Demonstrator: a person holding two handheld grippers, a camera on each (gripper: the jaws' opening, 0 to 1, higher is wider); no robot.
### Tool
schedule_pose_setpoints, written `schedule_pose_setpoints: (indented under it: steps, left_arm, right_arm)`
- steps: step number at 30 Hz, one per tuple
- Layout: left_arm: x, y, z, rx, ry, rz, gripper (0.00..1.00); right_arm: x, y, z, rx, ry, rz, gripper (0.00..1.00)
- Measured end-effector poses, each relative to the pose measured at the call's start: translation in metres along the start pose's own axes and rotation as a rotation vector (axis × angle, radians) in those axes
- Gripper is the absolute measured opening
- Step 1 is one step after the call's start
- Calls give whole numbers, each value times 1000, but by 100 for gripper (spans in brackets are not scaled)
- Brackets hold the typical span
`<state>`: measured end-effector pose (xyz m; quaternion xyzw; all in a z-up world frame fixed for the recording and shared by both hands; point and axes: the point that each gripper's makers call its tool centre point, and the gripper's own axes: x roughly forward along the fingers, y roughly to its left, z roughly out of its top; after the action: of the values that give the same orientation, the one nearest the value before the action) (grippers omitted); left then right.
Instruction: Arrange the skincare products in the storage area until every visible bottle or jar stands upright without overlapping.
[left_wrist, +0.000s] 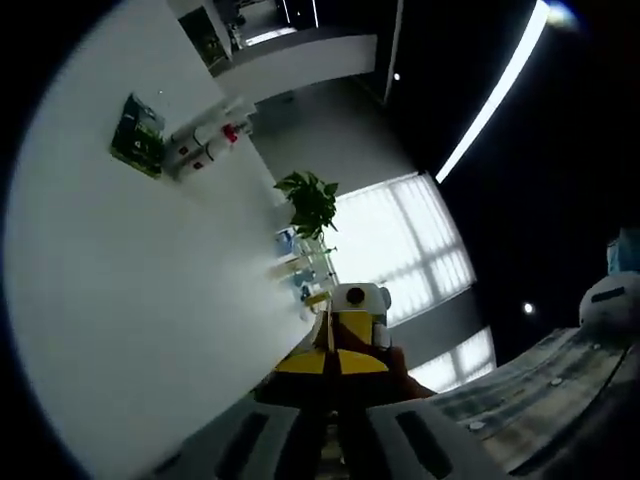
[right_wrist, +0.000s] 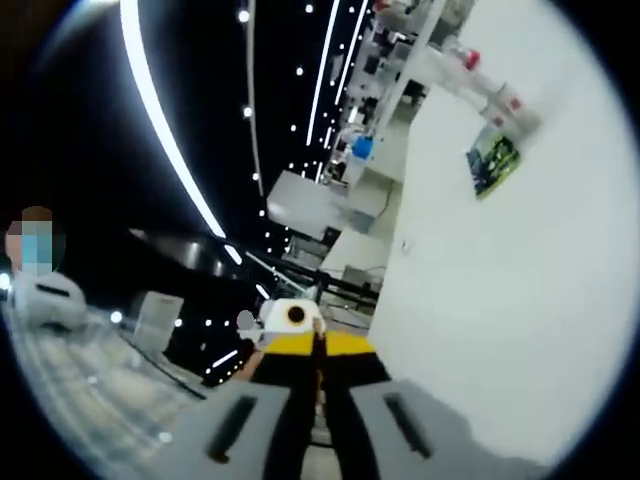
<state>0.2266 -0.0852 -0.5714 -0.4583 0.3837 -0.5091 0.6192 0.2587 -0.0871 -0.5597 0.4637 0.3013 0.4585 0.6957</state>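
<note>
Left gripper (left_wrist: 335, 445) and right gripper (right_wrist: 318, 420) were each clenched, jaws together, grasping nothing, and faced one another off the near edge of the white table (left_wrist: 130, 300). The bottles (left_wrist: 205, 148) lay toppled at the table's far end, just beside a green packet (left_wrist: 138, 135).

White bottles (left_wrist: 205, 145) with red caps lie beside a green packet (left_wrist: 138, 135)
</note>
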Motion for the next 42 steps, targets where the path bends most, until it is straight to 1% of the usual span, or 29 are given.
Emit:
schedule_pose_setpoints:
  steps: [1,3,4,9,11,13,15,16,18,19,21,22,26,27,30,36,39,42]
  left_arm:
    - [0,1,0,-12,1,1,1]
    - [0,4,-1,-34,-1,10,2]
    - [-2,7,-3,-47,5,25,3]
    - [-8,10,-7,-51,23,40,2]
    - [-10,10,-8,-36,34,34,1]
    - [-12,12,-7,-13,38,47,0]
    - [-13,13,-4,-22,26,45,0]
    - [-14,12,0,-32,11,36,0]
    - [-15,11,8,-46,-25,25,0]
    - [-17,11,12,-49,-43,20,0]
    - [-19,12,16,-58,-56,23,0]
    - [-20,14,18,-62,-65,27,0]
    - [-26,16,28,-95,-110,25,0]
    - [-26,17,28,-102,-109,25,0]
    - [-25,17,26,-109,-101,30,0]
    - [-21,16,24,-132,-104,26,0]
    - [-22,18,28,-139,-107,29,0]
    - [-24,22,33,-144,-111,36,0]
  right_arm:
    - [0,-1,-1,17,4,0,0]
    - [0,-3,-1,14,0,-10,0]
    - [-1,-4,0,13,-3,-15,0]
    - [-4,-9,6,26,-32,-31,0]
    - [-3,-10,7,31,-31,-31,0]
    - [-1,-9,5,27,-28,-28,0]
    - [1,-10,8,29,-45,-24,1]
    - [2,-11,10,35,-64,-21,2]
    - [4,-14,8,48,-62,-25,11]
    - [6,-15,5,54,-50,-35,14]
    - [8,-12,-4,46,-2,-17,9]
    - [10,-11,-7,39,10,-15,5]
    - [11,-13,-12,41,26,-24,1]
    - [11,-11,-13,36,34,-10,1]
    - [11,-13,-14,25,45,-25,0]
    - [11,-17,-14,49,53,-33,0]
    - [11,-21,-11,37,32,-54,2]
    - [10,-24,-7,33,1,-72,10]
